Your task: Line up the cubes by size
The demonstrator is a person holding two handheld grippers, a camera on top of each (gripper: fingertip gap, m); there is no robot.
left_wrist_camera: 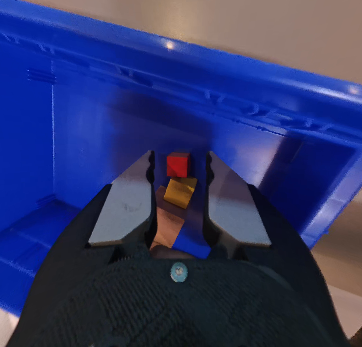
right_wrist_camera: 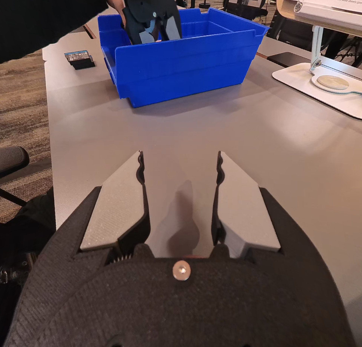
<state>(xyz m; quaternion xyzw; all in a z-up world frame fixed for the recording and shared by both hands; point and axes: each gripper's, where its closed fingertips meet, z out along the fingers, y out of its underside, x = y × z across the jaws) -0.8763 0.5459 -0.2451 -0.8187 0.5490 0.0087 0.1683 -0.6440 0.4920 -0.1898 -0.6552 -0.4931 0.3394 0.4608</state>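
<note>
The red cube point(left_wrist_camera: 177, 164) lies on the floor of the blue bin point(left_wrist_camera: 121, 122), with the yellow cube point(left_wrist_camera: 179, 192) just beside it on my near side and a larger tan block point(left_wrist_camera: 168, 218) nearer still, partly hidden by the fingers. All three sit straight ahead of my left hand-held gripper point(left_wrist_camera: 180, 159), in line with the gap between its fingers, so I judge the coming reach to be a plain push forward and down; the yellow one is met first. That hand-held gripper is open and empty, already inside the bin (the far wall rises close behind the red cube, leaving little room to overshoot). My right hand-held gripper point(right_wrist_camera: 180, 157) is open too, holding nothing, low over the bare grey worktop point(right_wrist_camera: 195, 131), well apart from the bin, so the left is the nearer one. A small black device point(right_wrist_camera: 79, 60) lies left of the bin and a white stand point(right_wrist_camera: 321, 82) to its right, neither in my path.
</note>
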